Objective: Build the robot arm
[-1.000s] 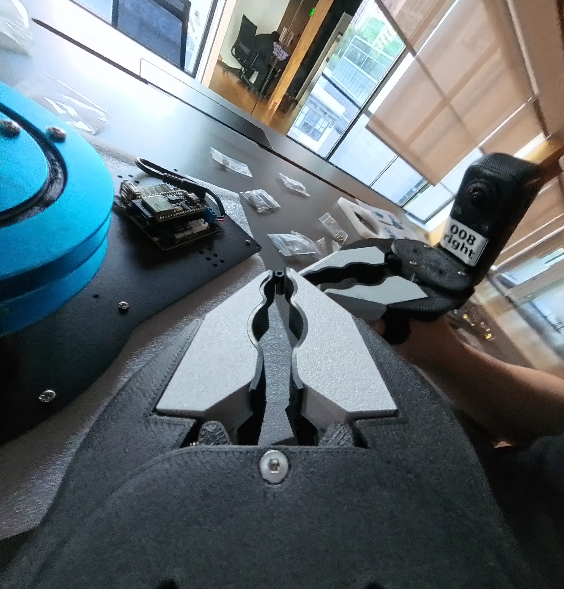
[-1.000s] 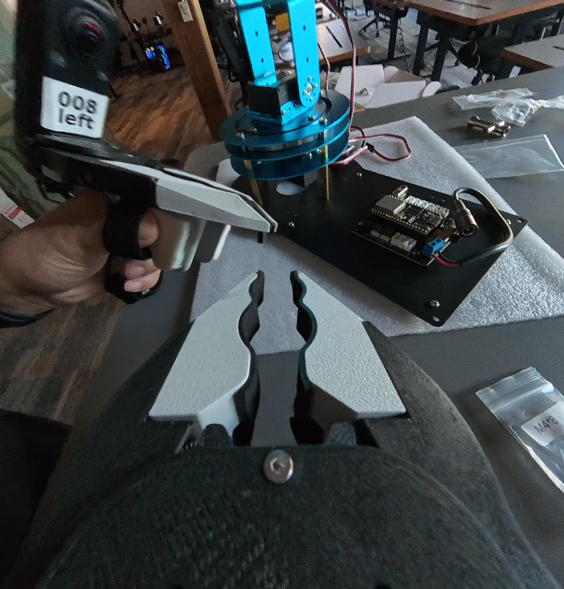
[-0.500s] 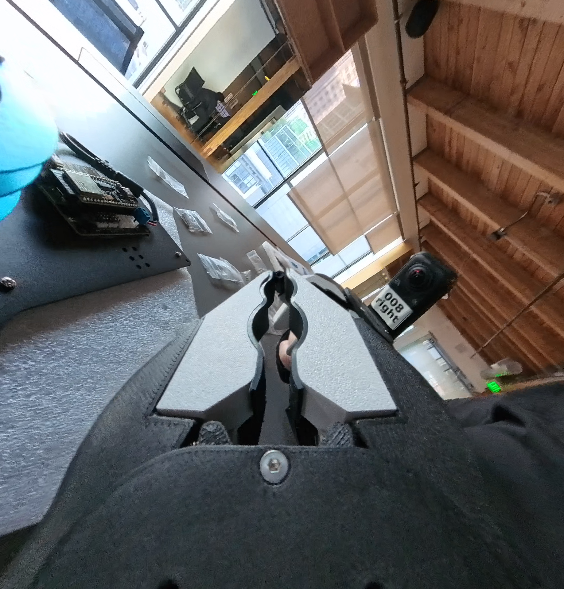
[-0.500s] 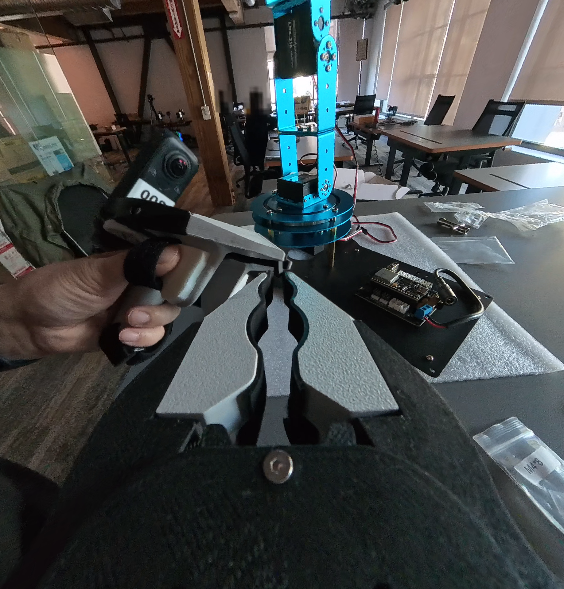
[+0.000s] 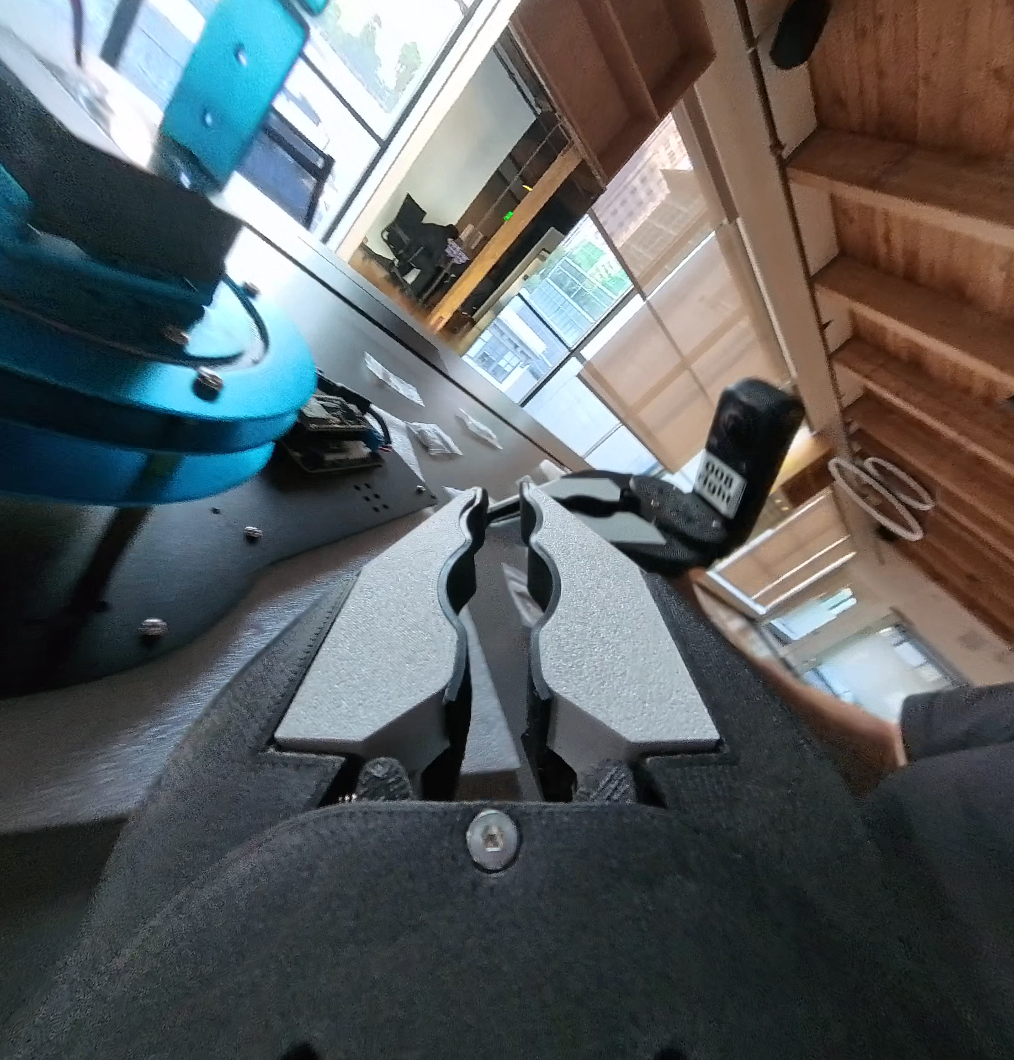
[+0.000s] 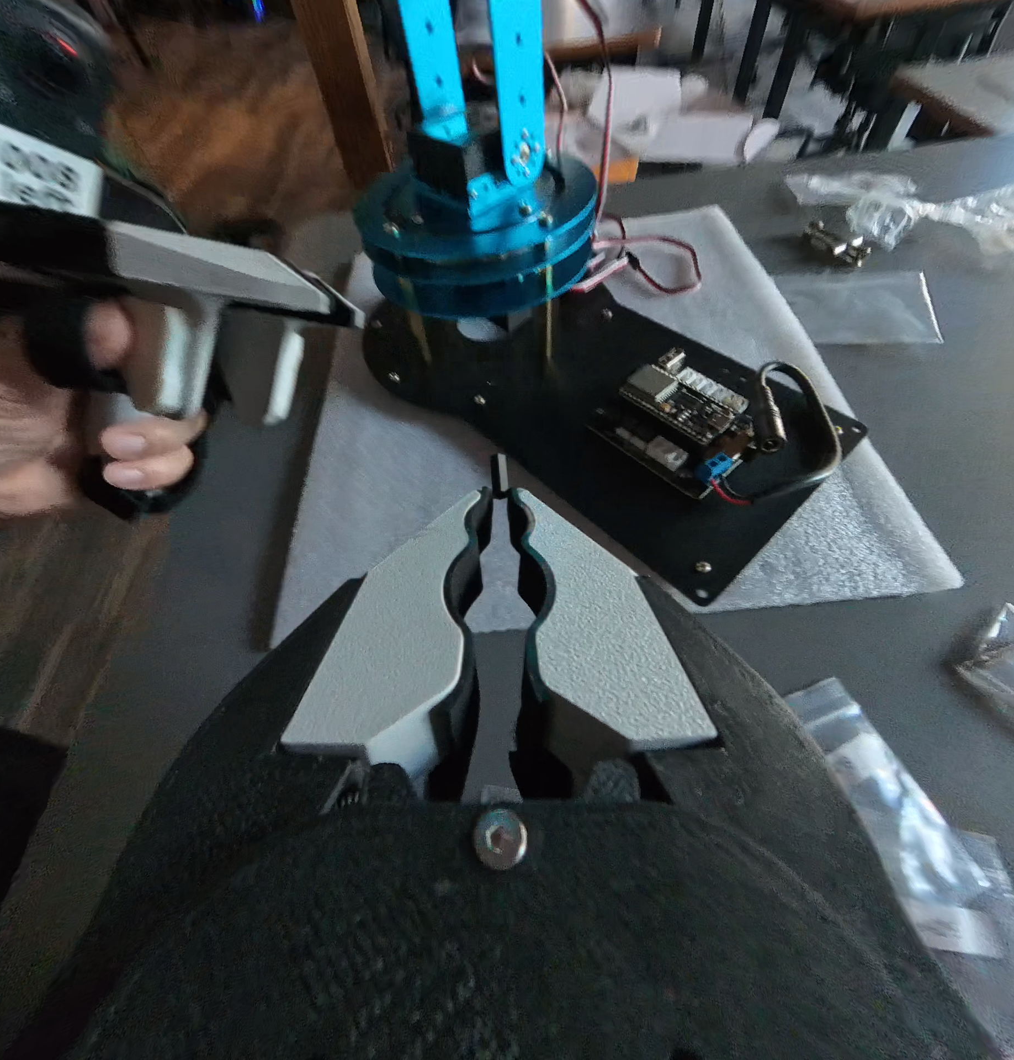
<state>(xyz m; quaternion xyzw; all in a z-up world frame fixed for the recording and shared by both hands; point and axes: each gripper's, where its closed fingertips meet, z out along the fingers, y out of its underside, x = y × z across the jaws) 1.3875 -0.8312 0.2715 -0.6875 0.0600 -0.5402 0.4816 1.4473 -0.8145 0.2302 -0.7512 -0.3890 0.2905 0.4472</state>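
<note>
My right gripper (image 6: 497, 498) is shut on a small black part (image 6: 498, 471) that sticks out past its tips, above the white foam sheet (image 6: 378, 459). My left gripper (image 5: 501, 493) is a little open and empty. In the right wrist view it (image 6: 344, 312) is held by a hand at the upper left, apart from the right gripper and close to the blue robot-arm base (image 6: 476, 229). In the left wrist view the right gripper's fingers (image 5: 585, 493) point toward my left tips. The blue base (image 5: 120, 401) fills the left of that view.
The blue base stands on a black baseplate (image 6: 607, 505) with a circuit board (image 6: 682, 413) and a black cable (image 6: 820, 436). Clear plastic bags (image 6: 871, 310) (image 6: 906, 831) and metal standoffs (image 6: 834, 244) lie on the dark table to the right.
The left gripper held the small black part; the right gripper closed on it and the left opened. The grippers have moved apart, the part now in the right one.
</note>
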